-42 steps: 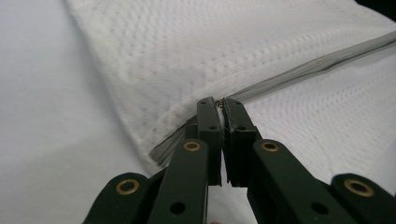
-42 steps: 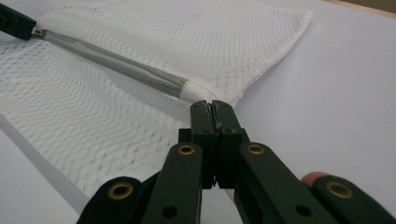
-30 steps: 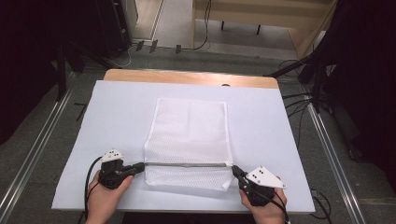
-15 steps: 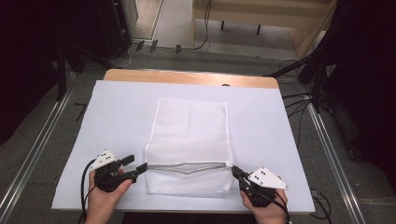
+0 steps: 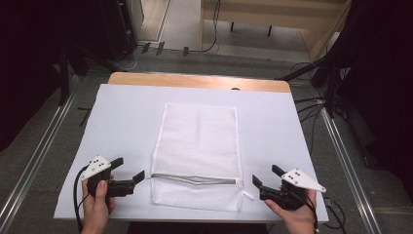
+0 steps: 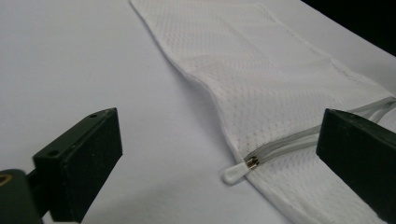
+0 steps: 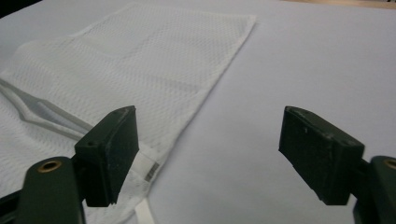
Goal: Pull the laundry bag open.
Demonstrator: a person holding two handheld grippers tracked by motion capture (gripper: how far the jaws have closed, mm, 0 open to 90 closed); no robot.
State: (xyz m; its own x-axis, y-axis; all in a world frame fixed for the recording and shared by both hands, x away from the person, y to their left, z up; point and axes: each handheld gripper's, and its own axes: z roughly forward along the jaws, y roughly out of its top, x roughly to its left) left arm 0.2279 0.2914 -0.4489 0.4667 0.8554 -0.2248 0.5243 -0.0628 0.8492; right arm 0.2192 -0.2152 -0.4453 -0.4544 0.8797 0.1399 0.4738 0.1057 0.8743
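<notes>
My left gripper (image 5: 129, 171) and right gripper (image 5: 265, 180) rest near me with jaws spread, pinching nothing. Between them the white mesh bag (image 5: 198, 151) lies flat on the table (image 5: 122, 112), its zipper (image 5: 195, 179) partly open.

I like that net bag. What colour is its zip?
The zip is grey, on a white mesh bag. It shows best in the left gripper view.

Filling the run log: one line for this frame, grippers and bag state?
left gripper: open, off bag | right gripper: open, off bag | mesh bag: flat on white cover | zipper: partly open
</notes>
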